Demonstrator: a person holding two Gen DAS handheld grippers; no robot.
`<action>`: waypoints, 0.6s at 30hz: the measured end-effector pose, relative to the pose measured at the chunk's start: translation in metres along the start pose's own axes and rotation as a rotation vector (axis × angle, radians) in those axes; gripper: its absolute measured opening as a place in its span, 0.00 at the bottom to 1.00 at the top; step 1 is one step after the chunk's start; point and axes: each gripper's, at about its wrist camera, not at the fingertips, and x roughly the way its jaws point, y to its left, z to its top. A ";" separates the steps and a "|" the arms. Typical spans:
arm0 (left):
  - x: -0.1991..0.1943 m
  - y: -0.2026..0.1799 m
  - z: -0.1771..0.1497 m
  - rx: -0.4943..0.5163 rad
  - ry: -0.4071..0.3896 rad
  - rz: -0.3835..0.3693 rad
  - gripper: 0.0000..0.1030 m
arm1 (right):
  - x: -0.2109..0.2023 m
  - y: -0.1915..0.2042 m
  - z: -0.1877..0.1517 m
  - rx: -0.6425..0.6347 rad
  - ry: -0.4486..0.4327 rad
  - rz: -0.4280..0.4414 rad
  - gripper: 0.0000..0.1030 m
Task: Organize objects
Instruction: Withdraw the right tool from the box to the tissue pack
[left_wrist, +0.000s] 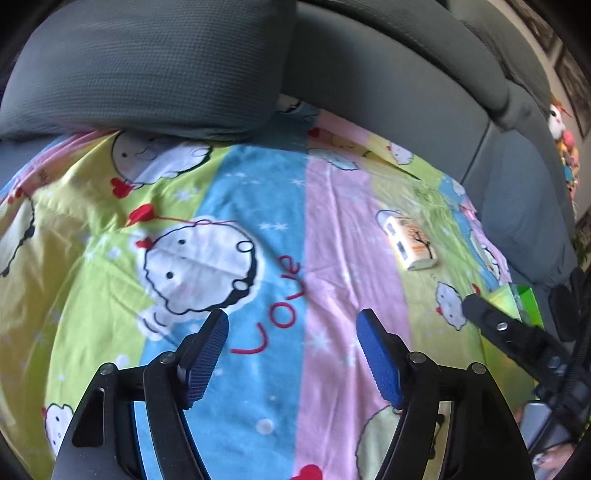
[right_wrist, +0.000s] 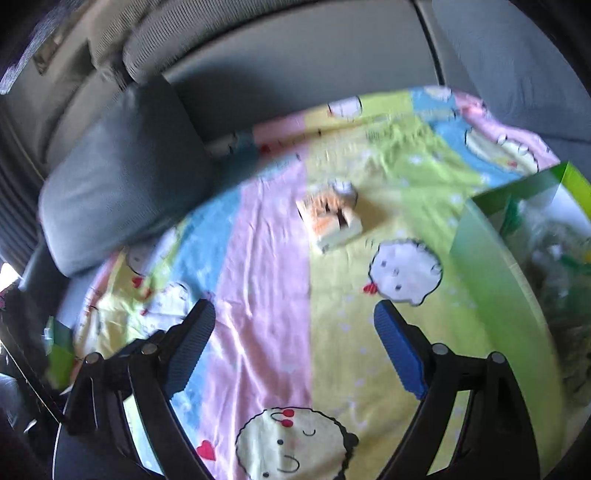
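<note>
Power bank (right_wrist: 330, 218) blurred on sheet (right_wrist: 266, 295); green box (right_wrist: 491, 258) cut off.

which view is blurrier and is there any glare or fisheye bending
Right wrist view: motion blur smears the small box and cushion. Left wrist view: sharper, the sheet print crisp; slight smear on the cushion. Both bend at the edges with dark corners; no strong glare.

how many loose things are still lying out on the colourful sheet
1: a small white and orange box on the sheet's green stripe, left of the green box. That box's contents are too blurred to count.
</note>
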 end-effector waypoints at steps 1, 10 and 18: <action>0.001 0.003 0.000 -0.011 0.004 0.003 0.70 | 0.008 0.002 -0.001 -0.005 0.020 -0.018 0.85; 0.004 0.016 0.002 -0.049 0.022 0.012 0.70 | 0.061 0.003 0.017 -0.087 0.040 -0.177 0.85; 0.008 0.019 0.004 -0.047 0.034 0.016 0.70 | 0.112 -0.005 0.049 -0.070 0.038 -0.278 0.85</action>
